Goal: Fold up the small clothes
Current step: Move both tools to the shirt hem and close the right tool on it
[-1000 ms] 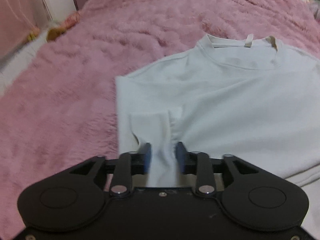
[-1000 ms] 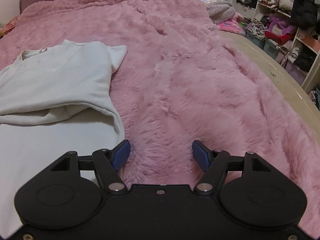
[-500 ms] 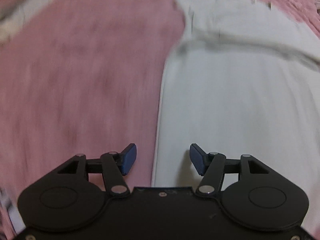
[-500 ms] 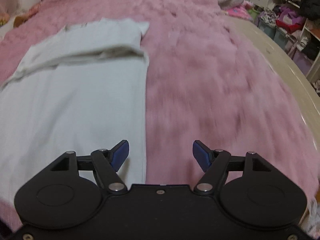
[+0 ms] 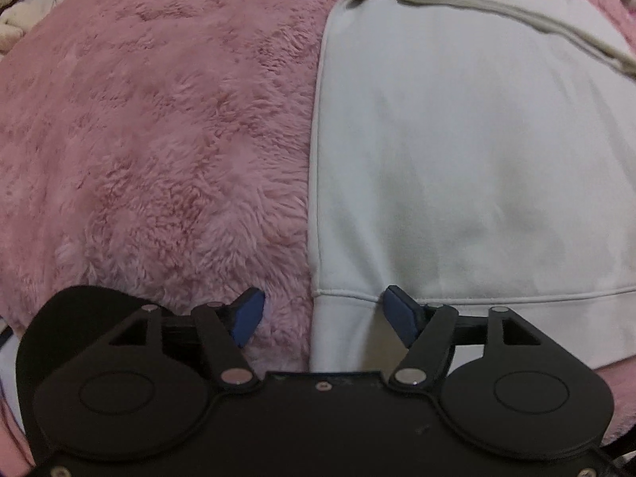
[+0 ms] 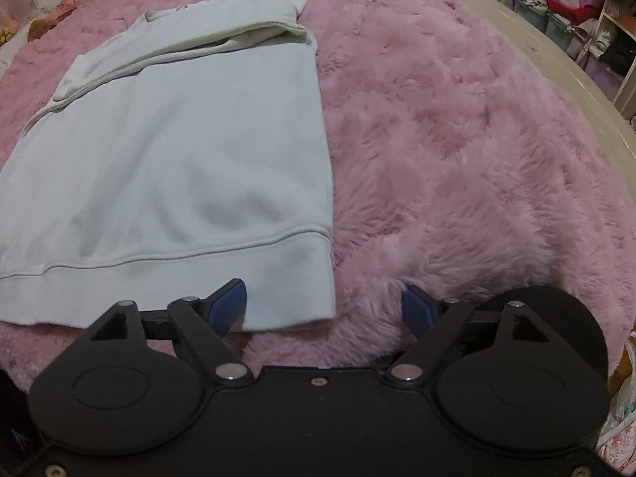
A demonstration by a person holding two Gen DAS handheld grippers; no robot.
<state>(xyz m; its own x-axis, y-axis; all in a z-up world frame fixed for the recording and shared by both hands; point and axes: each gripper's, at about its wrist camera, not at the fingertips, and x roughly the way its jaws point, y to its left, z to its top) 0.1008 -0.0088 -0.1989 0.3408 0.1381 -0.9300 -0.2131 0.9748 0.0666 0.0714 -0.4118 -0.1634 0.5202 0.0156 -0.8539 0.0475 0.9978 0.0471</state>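
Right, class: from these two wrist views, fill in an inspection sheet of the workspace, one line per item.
Surface: pink fluffy blanket over a bed.
Job's things: pale sweatshirt lying flat, sleeves folded across the chest, hem nearest the grippers.
Clutter: stuffed shelves of clothes far right.
Grippers: left gripper open, straddling the hem's left corner; right gripper open, straddling the hem's right corner.
Cables: nothing seen.
Surroundings: bedroom, wall behind the bed.

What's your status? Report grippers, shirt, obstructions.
Left gripper open at hem corner. Right gripper open at other corner. Shirt flat, sleeves folded in. Nothing obstructing.
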